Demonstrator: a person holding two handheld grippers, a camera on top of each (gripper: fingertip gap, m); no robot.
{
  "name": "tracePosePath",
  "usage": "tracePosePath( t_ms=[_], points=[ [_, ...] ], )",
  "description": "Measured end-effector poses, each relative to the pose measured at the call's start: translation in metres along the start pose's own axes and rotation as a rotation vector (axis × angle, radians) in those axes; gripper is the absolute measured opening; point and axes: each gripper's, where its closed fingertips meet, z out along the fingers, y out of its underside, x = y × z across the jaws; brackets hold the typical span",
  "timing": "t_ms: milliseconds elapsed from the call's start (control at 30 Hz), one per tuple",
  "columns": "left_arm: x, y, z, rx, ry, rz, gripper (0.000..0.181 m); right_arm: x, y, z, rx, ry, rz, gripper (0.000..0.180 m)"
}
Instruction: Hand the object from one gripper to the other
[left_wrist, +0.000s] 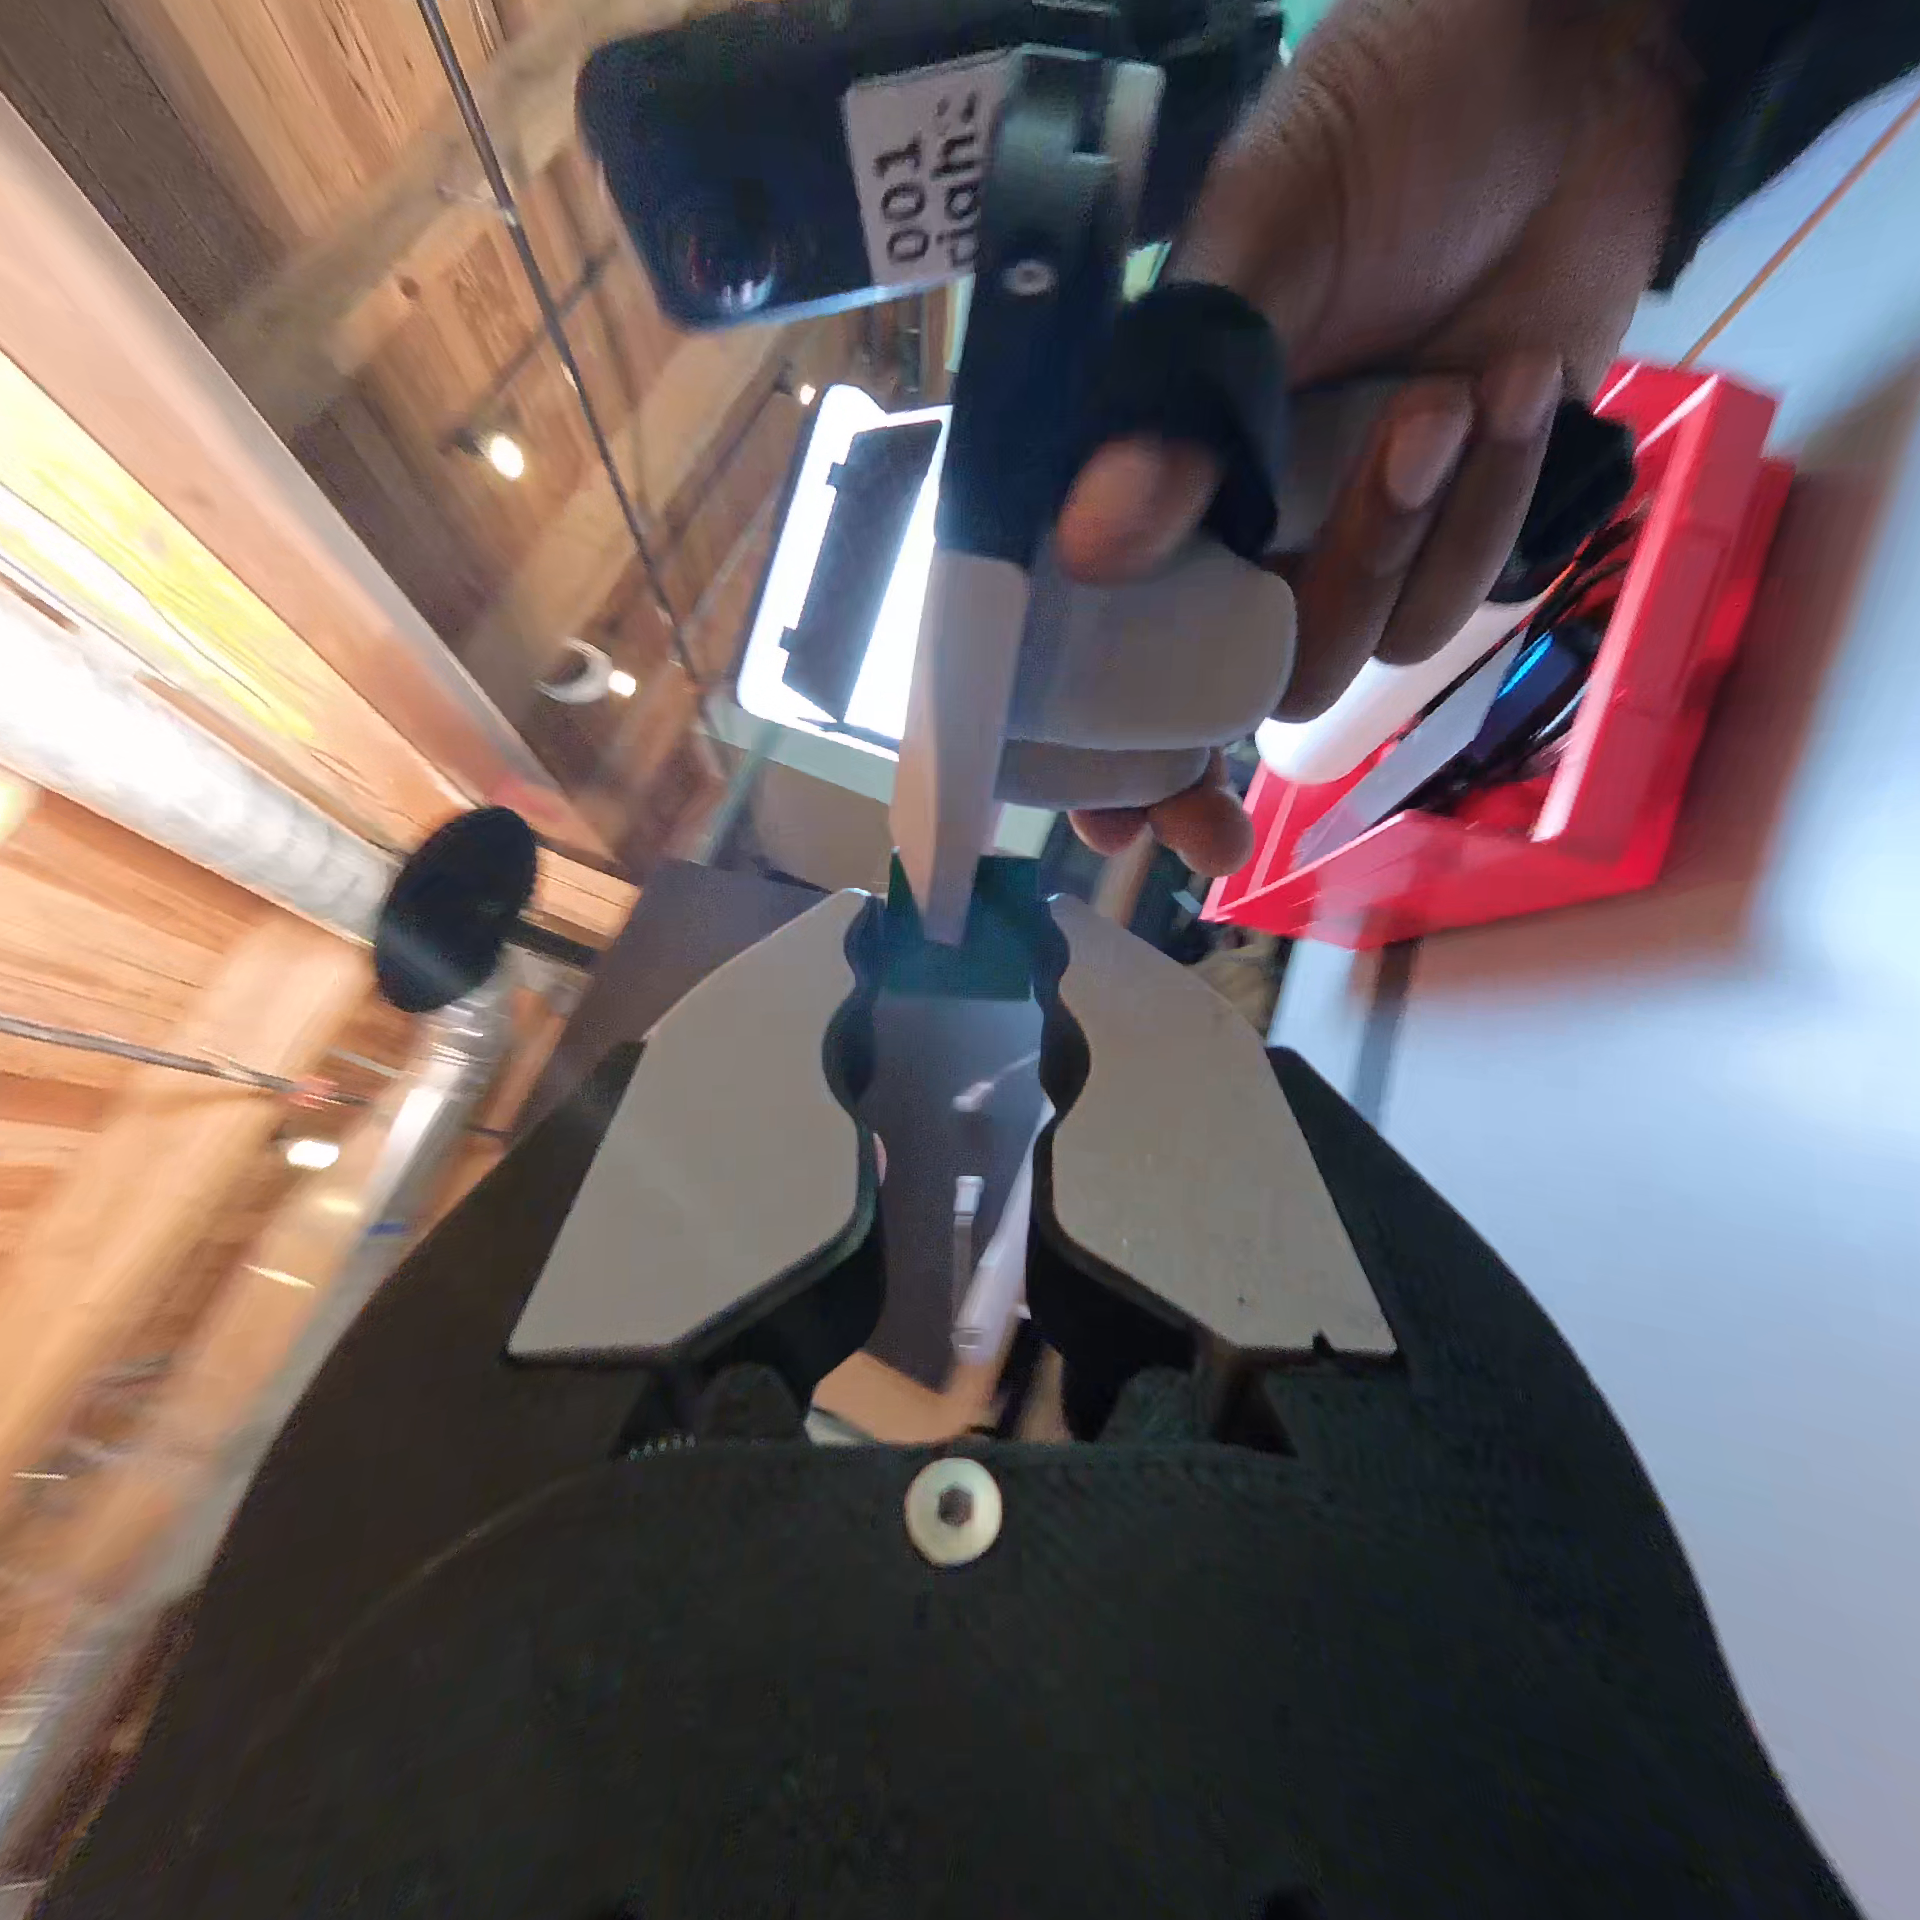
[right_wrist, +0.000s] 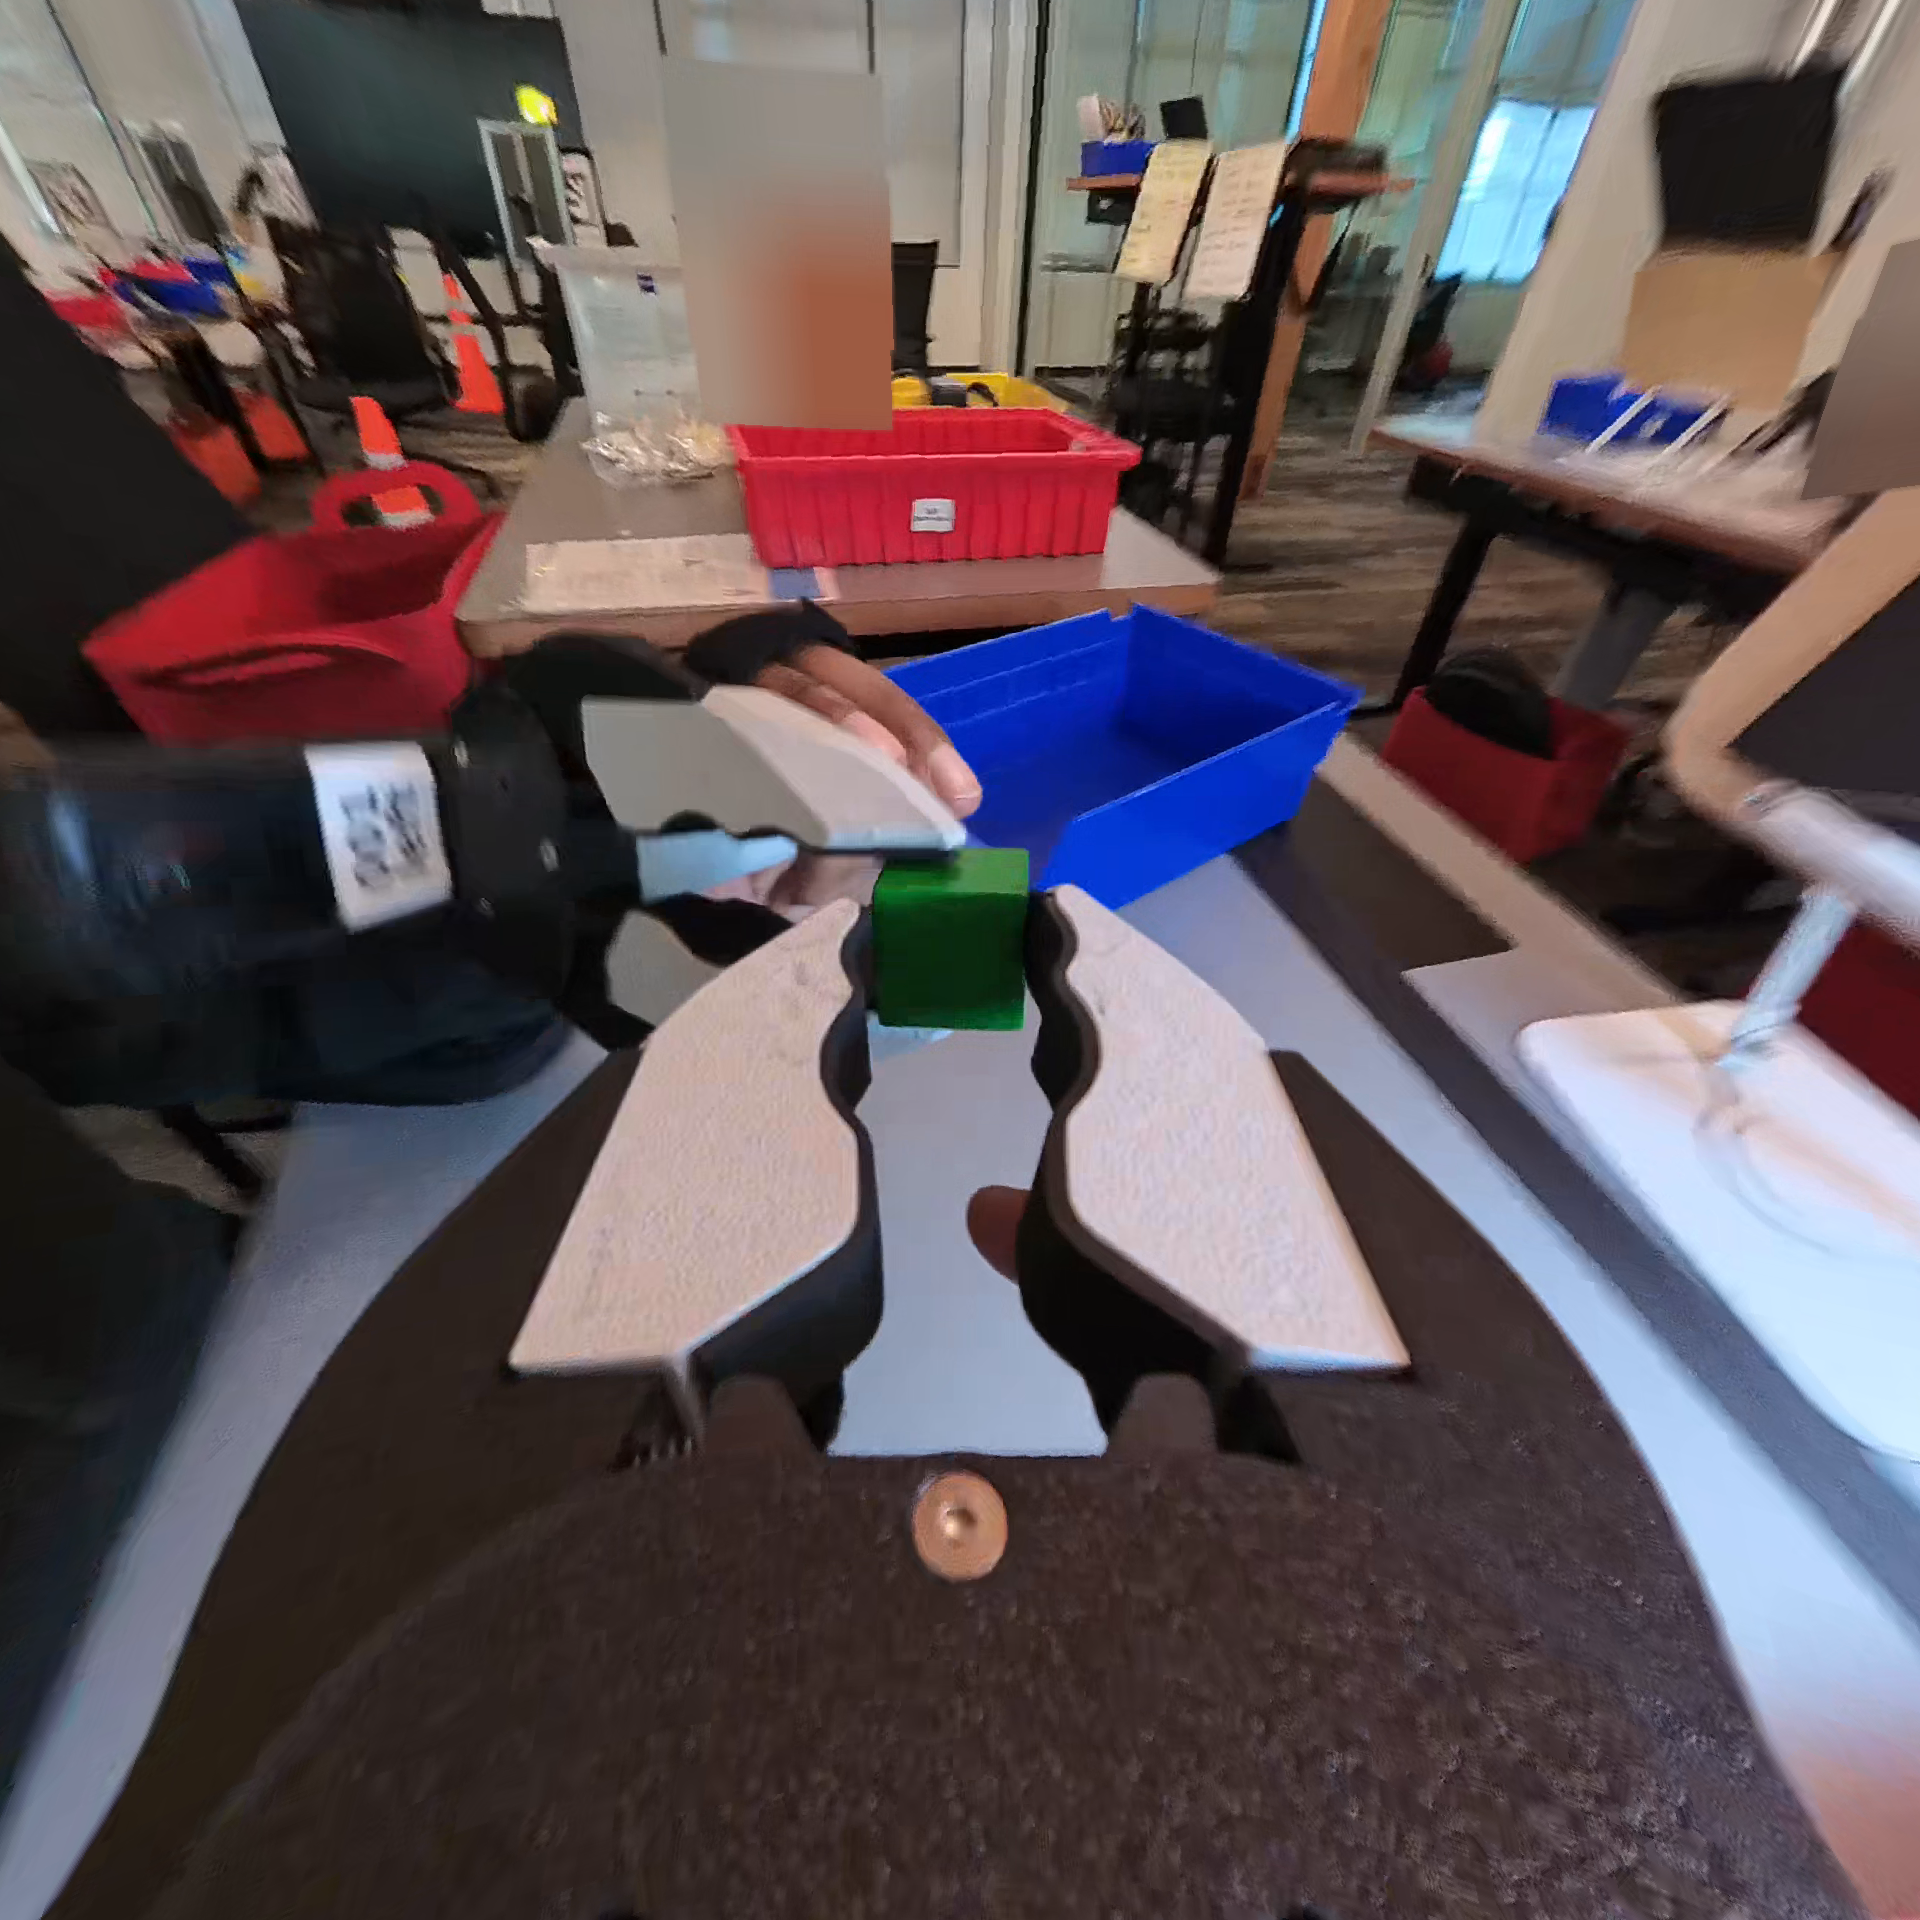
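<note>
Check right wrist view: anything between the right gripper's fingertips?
Yes: the green cube sits between the right gripper's fingertips, and the left gripper closes on it from the left.

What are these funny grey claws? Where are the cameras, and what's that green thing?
There is no robot here: a person holds a pair of tongs in each hand. Each pair carries a camera looking along its two grey fingers. One picture is from the left tongs, the other from the right tongs. The right tongs pinch a green cube in the air. The left tongs' tips are at it too, but I cannot tell whether they squeeze. That is a handover. Behind, a blue bin stands on the grey table.
</note>
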Motion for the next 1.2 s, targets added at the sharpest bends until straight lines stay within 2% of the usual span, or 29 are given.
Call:
tracePosePath(
  t_ms=[133, 233, 333, 400, 500, 600, 667, 767, 833, 1000, 1200],
  points=[
    [-0.014, 0.006, -0.001, 0.053, 0.100, -0.494, 0.030, 0.009, -0.019, -0.017, 0.067, 0.192, -0.352, 0.028],
    [-0.028, 0.003, -0.002, 0.151, 0.213, -0.991, 0.036, 0.024, -0.023, -0.025, 0.007, 0.407, -0.624, 0.028],
    [-0.031, 0.003, 0.001, 0.162, 0.284, -1.268, 0.041, 0.029, -0.016, -0.019, -0.100, 0.531, -0.824, 0.028],
    [-0.023, 0.005, 0.004, 0.121, 0.312, -1.304, 0.043, 0.026, -0.011, -0.010, -0.156, 0.554, -0.925, 0.028],
    [-0.006, 0.008, 0.008, 0.042, 0.346, -1.250, 0.044, 0.018, -0.004, 0.002, -0.210, 0.552, -1.023, 0.028],
    [-0.002, 0.010, 0.008, 0.017, 0.342, -1.195, 0.027, 0.014, -0.003, 0.005, -0.231, 0.562, -1.087, 0.028],
    [-0.007, 0.008, 0.006, 0.052, 0.338, -1.169, 0.027, 0.009, -0.007, 0.004, -0.165, 0.505, -0.984, 0.029],
    [-0.022, 0.008, -0.001, 0.149, 0.272, -1.110, 0.027, -0.003, -0.017, -0.001, -0.029, 0.303, -0.606, 0.054],
    [-0.031, 0.010, -0.005, 0.191, 0.240, -1.124, 0.027, -0.005, -0.027, -0.008, 0.047, 0.218, -0.420, 0.062],
    [-0.045, 0.005, -0.007, 0.283, 0.188, -1.247, 0.027, 0.001, -0.031, -0.009, 0.088, 0.266, -0.438, 0.061],
    [-0.057, -0.005, -0.009, 0.426, 0.180, -1.529, 0.027, 0.002, -0.045, -0.004, 0.187, 0.419, -0.487, 0.051]
  ],
)
